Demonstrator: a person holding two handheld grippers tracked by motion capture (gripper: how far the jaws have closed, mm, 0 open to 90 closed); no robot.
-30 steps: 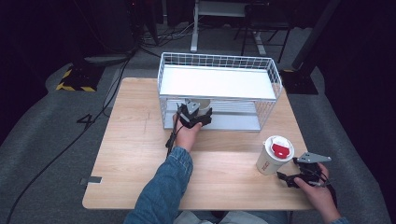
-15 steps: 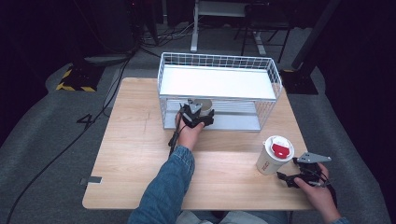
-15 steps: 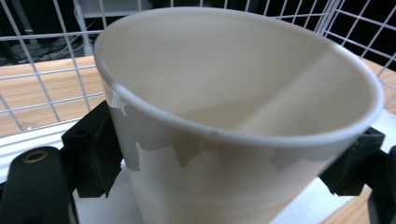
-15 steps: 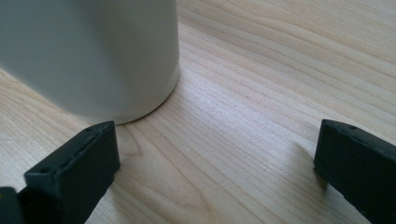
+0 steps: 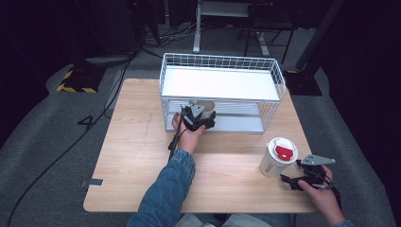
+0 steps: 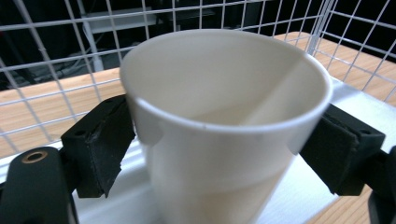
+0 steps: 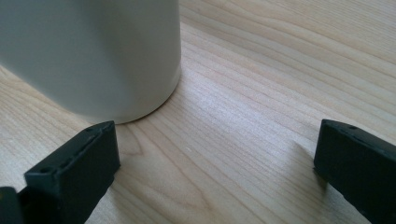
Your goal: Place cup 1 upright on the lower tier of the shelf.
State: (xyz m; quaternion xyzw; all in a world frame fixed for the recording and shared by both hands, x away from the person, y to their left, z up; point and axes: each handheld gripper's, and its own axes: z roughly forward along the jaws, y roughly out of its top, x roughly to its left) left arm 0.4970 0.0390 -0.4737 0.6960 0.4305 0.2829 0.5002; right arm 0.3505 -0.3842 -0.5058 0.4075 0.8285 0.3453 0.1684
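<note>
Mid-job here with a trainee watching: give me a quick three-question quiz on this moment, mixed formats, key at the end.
1. True or false: the left gripper is shut on an open paper cup.
2. Where does the lidded cup stand? A) inside the wire basket B) on the table
3. Fill in: the right gripper's jaws are ____.

Key: 1 true; 2 B; 3 open

Wire rack [image 5: 222, 90] sits at counter [image 5: 132, 156] rear-centre. Open cup [image 6: 224, 121] on rack's lower shelf, btwn left gripper [image 5: 197, 116] fingers [image 6: 100, 144]. Lidded cup [image 5: 277, 157] at front-right, right gripper [image 5: 302, 178] just beside it.
</note>
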